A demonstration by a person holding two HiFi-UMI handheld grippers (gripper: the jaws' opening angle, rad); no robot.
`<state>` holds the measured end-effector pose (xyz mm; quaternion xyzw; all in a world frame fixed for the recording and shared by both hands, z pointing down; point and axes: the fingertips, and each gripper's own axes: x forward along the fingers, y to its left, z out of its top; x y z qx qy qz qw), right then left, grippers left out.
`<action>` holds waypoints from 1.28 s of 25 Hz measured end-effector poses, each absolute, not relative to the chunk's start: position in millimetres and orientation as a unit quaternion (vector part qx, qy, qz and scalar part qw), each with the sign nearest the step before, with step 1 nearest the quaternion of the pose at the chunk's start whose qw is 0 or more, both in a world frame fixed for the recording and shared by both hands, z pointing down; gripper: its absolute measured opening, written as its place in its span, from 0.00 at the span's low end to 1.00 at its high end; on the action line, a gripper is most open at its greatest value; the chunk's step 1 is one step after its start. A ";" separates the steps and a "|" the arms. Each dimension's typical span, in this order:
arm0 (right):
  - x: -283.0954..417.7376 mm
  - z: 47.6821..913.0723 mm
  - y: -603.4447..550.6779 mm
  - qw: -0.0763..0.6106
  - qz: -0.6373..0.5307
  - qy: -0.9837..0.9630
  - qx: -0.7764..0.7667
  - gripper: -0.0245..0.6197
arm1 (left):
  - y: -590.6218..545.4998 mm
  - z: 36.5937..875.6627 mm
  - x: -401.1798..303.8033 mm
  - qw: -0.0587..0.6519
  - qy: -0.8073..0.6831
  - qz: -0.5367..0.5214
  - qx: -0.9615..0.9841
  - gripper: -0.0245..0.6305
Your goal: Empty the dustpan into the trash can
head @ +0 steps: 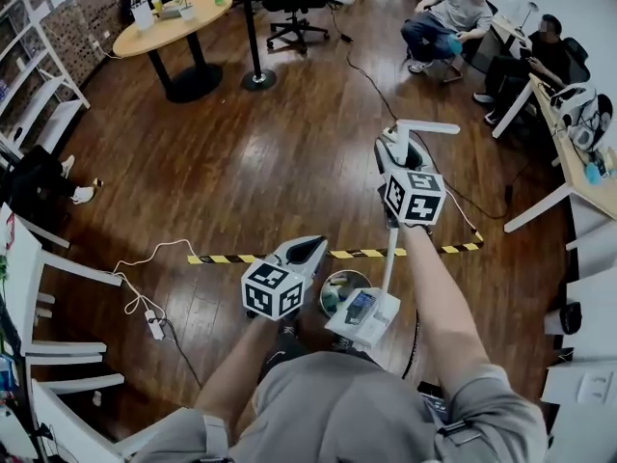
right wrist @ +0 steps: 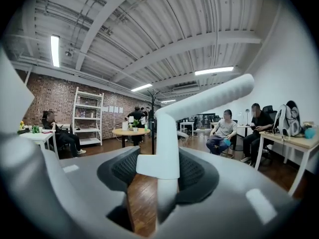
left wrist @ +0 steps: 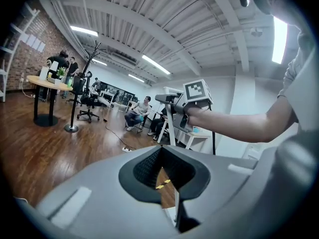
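Observation:
My right gripper [head: 394,147] [right wrist: 165,156] is shut on the upright white handle [head: 428,126] [right wrist: 167,133] of a long dustpan. The handle's pole runs down to the white dustpan tray [head: 364,318], which hangs close to my body with dark and bluish bits in it. A small round trash can [head: 337,287] stands on the wood floor right beside the tray, its left part showing between my two grippers. My left gripper [head: 308,250] [left wrist: 160,151] is held lower and to the left, its tips together, with nothing in it.
A yellow-black tape strip [head: 231,258] crosses the floor ahead. At the left lie a power strip [head: 155,327] and white chairs [head: 58,355]. Farther off are a round table [head: 174,25], an office chair [head: 295,3], a seated person [head: 448,22] and white desks [head: 578,181] at right.

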<state>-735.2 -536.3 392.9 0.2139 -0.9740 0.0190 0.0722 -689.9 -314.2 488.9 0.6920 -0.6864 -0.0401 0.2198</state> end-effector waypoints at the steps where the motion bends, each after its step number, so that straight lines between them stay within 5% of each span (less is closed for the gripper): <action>1: -741.6 395.3 -538.0 0.078 0.019 -0.973 0.216 0.35 | -314.4 491.8 -695.6 0.226 -0.681 -0.035 0.696 0.04; 19: -748.8 394.3 -529.4 0.097 0.018 -0.966 0.240 0.35 | -320.0 492.5 -749.2 0.230 -0.621 -0.022 0.749 0.04; 32: -585.4 350.8 -497.8 0.056 0.020 -0.950 0.306 0.35 | -355.9 480.0 -667.9 0.230 -0.507 -0.016 0.830 0.04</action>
